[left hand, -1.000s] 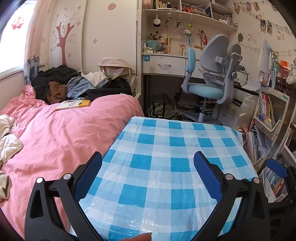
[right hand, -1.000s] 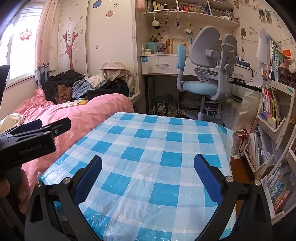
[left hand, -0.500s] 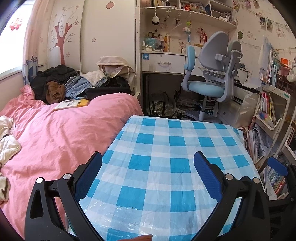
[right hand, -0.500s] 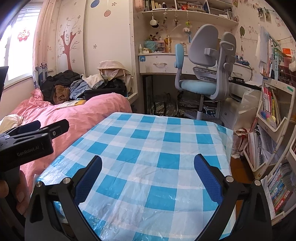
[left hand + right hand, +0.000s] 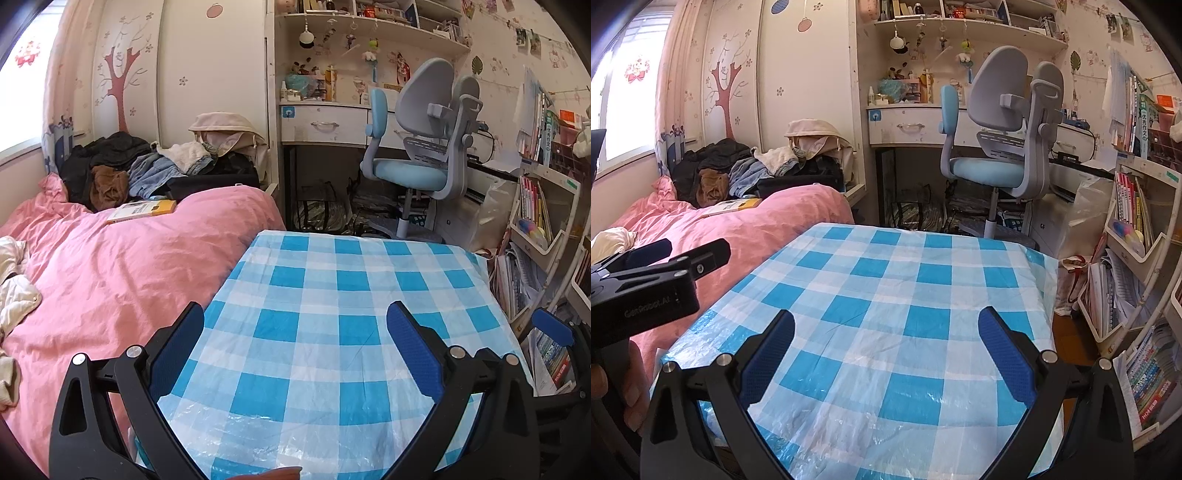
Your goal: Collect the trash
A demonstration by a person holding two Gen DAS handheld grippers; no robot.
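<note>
— What fills the view?
— A pink bed point(image 5: 110, 280), then a table in a blue checked cloth point(image 5: 332, 332). Its near edge is cut off by the frame.
— Any trash?
— None I can make out.
— The claws?
— Left gripper point(image 5: 295, 354) and right gripper point(image 5: 886, 354) both spread wide, empty, over the cloth.
— Changed?
— Barely; the views sit slightly lower.

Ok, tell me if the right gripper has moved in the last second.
Yes, slightly. In its own view the checked tablecloth sits a little further left than before, so the right gripper has drifted right.
</note>
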